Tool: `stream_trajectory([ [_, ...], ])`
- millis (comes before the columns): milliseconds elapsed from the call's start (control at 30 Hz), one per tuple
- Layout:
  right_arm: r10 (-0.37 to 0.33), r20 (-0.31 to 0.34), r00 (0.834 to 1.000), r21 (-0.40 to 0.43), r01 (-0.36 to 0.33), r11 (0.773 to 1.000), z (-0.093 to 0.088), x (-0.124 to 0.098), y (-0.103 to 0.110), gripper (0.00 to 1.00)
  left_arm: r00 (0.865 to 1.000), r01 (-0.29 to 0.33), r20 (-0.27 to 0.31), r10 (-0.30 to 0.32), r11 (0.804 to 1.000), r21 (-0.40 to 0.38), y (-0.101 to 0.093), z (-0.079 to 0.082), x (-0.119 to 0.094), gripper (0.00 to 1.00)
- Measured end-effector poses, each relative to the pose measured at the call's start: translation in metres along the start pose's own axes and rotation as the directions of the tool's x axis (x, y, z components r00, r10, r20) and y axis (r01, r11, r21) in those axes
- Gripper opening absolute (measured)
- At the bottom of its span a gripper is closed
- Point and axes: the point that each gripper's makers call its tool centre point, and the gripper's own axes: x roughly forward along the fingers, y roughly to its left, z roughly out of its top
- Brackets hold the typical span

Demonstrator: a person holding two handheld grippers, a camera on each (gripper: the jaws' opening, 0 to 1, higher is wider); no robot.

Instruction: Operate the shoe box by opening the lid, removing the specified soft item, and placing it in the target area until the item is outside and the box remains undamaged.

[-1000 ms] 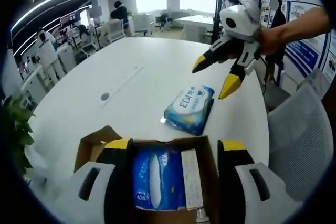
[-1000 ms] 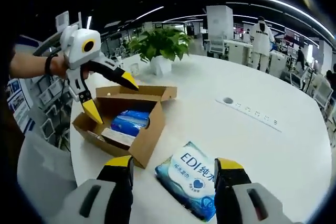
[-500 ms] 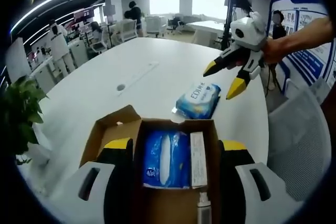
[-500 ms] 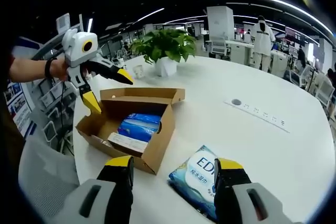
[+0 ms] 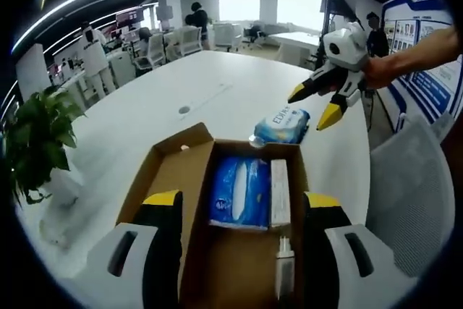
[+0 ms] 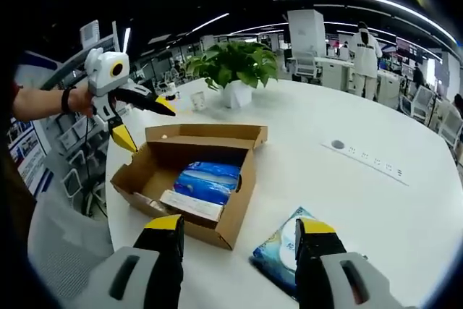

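**Both hand-held grippers drew back; wipes pack lay out on the table**

Over the last second both hand-held grippers had pulled away from the work, and neither carried anything. Nearest in the left gripper view, the left hand-held gripper [image 5: 235, 211] hung with its jaws spread wide over the near end of the box [image 5: 168, 193], which had slid further into sight beneath it than a moment earlier. The lid stood folded back, and the cardboard looked sound, with no tear I could make out. Inside lay a blue pack [image 5: 239, 202], a slim white carton [image 5: 279, 200] beside it, and a small bottle [image 5: 283, 269] toward the near end.

Just past the box's far edge, the wipes pack [image 5: 283, 125] rested flat on the white table [image 5: 137, 124], close to the box but seemingly not touching it. Beyond that, the right hand-held gripper [image 5: 316, 105] hovered above the pack, jaws apart, higher and further off than before.

From the right gripper view the same held: the pack sat between that gripper's spread jaws, the box beyond it, a potted plant [image 6: 231, 66] further back.

My reading was that the soft item was already out and set down, so the task looked all but finished.
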Motion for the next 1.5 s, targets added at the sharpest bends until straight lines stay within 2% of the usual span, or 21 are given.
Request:
stream_trajectory([
  [167, 0.022, 0.006, 1.0, -0.005, -0.022, 1.0, 0.003, 0.007, 0.015, 0.6, 1.0, -0.02, 0.012, 0.02, 0.999, -0.029, 0.005, -0.01, -0.013, 0.67],
  [600, 0.054, 0.018, 0.998, -0.018, -0.054, 0.998, 0.009, 0.018, 0.032, 0.6, 0.995, -0.082, 0.042, 0.088, 0.989, -0.12, 0.02, -0.031, -0.039, 0.68],
  [733, 0.061, 0.031, 0.998, -0.022, -0.06, 0.998, 0.012, 0.018, 0.036, 0.6, 0.995, -0.09, 0.037, 0.096, 0.988, -0.126, 0.018, -0.038, -0.041, 0.68],
  [933, 0.072, 0.019, 0.997, -0.039, -0.071, 0.997, 0.007, 0.021, 0.043, 0.6, 0.992, -0.102, 0.056, 0.112, 0.981, -0.163, 0.016, -0.044, -0.045, 0.69],
  [1233, 0.09, 0.019, 0.996, -0.044, -0.089, 0.995, 0.004, 0.024, 0.053, 0.6, 0.991, -0.11, 0.051, 0.122, 0.975, -0.194, 0.01, -0.062, -0.05, 0.7],
  [1500, 0.119, -0.002, 0.993, -0.063, -0.119, 0.991, -0.005, 0.032, 0.068, 0.6, 0.988, -0.131, 0.051, 0.146, 0.966, -0.224, 0.006, -0.072, -0.059, 0.7],
])
